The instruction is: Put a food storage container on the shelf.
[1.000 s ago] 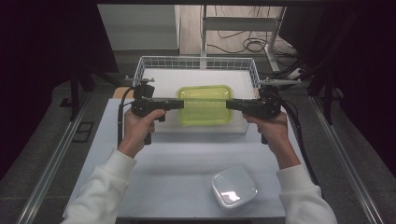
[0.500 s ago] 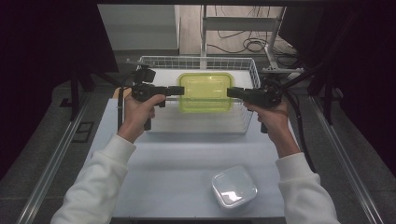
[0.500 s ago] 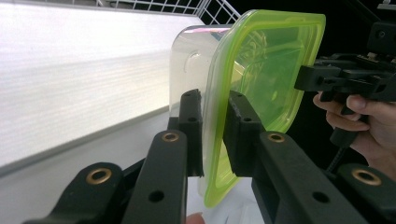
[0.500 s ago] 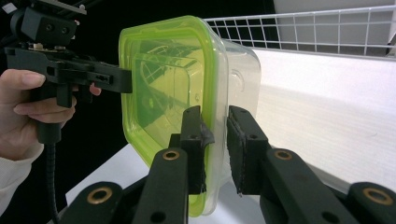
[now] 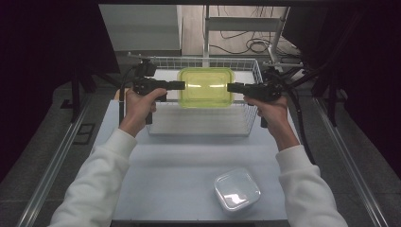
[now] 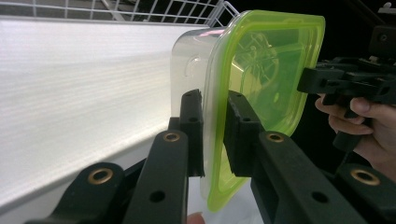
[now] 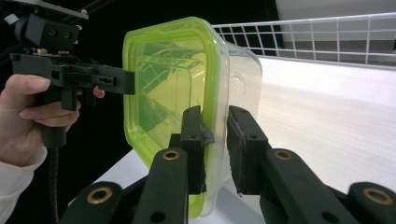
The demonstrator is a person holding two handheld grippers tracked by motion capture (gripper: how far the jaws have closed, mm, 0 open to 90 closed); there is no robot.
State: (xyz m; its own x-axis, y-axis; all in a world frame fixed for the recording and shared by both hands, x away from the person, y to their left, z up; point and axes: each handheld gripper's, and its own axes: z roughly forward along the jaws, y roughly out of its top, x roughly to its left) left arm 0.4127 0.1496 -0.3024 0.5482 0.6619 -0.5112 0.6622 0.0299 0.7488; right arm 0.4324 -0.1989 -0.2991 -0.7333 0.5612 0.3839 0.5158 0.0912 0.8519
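Green-lidded container [image 5: 205, 87] now farther back over wire basket [image 5: 250, 120] than a second ago — left gripper [image 5: 183, 85], right gripper [image 5: 229, 87] clamped on its rim; placement pending.

A clear plastic container [image 5: 206, 87] with a translucent yellow-green lid sits at upper centre of the high view, lid side up and level, held off the surface above the white wire basket [image 5: 203, 124], lid still on.

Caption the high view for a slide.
Both grippers, left and right, hold a green-lidded container above a wire basket.
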